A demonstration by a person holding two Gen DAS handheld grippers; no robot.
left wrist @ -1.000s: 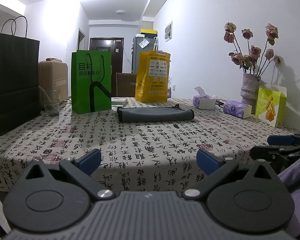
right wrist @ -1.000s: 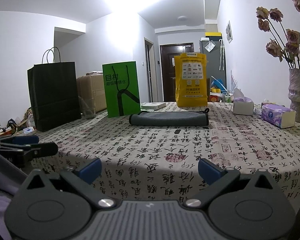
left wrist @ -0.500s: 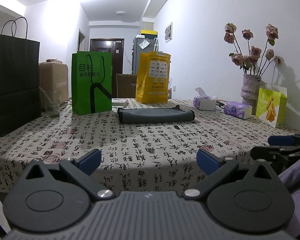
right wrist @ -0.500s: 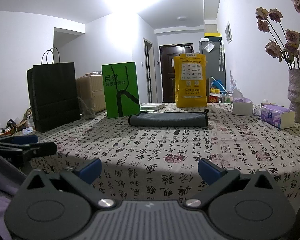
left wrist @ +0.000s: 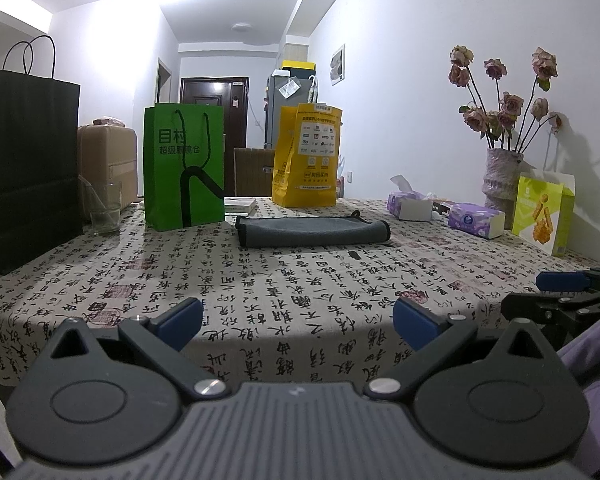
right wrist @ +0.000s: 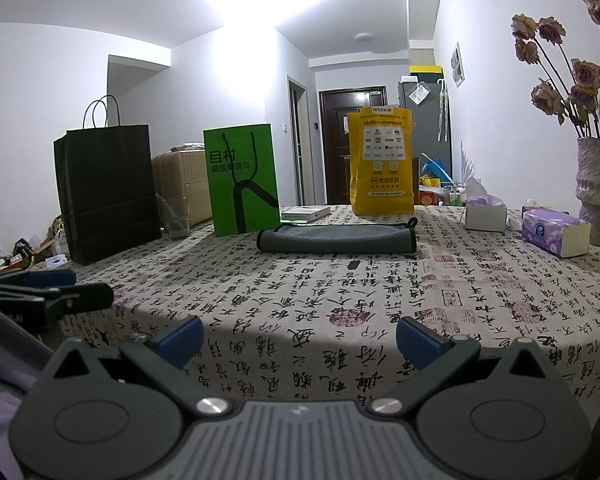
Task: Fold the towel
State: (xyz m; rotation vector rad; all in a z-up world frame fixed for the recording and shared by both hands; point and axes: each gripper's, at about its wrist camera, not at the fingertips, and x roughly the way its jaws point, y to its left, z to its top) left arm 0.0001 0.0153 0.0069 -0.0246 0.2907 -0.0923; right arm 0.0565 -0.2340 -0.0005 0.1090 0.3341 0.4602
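A grey towel (left wrist: 313, 231) lies folded flat in a long strip on the far middle of the table, also in the right wrist view (right wrist: 337, 237). My left gripper (left wrist: 298, 322) is open and empty near the table's front edge, well short of the towel. My right gripper (right wrist: 298, 338) is open and empty, also near the front edge. Each gripper shows at the side of the other's view, the right gripper (left wrist: 562, 282) at right and the left gripper (right wrist: 40, 280) at left.
Behind the towel stand a green bag (left wrist: 184, 166), a yellow bag (left wrist: 308, 156) and a black bag (left wrist: 24, 168). A glass (left wrist: 105, 208) stands at the left. Tissue packs (left wrist: 476, 220), a vase of flowers (left wrist: 500, 180) and a snack box (left wrist: 544, 212) stand at the right.
Both grippers have drawn back slightly and stay open. The towel has not moved.
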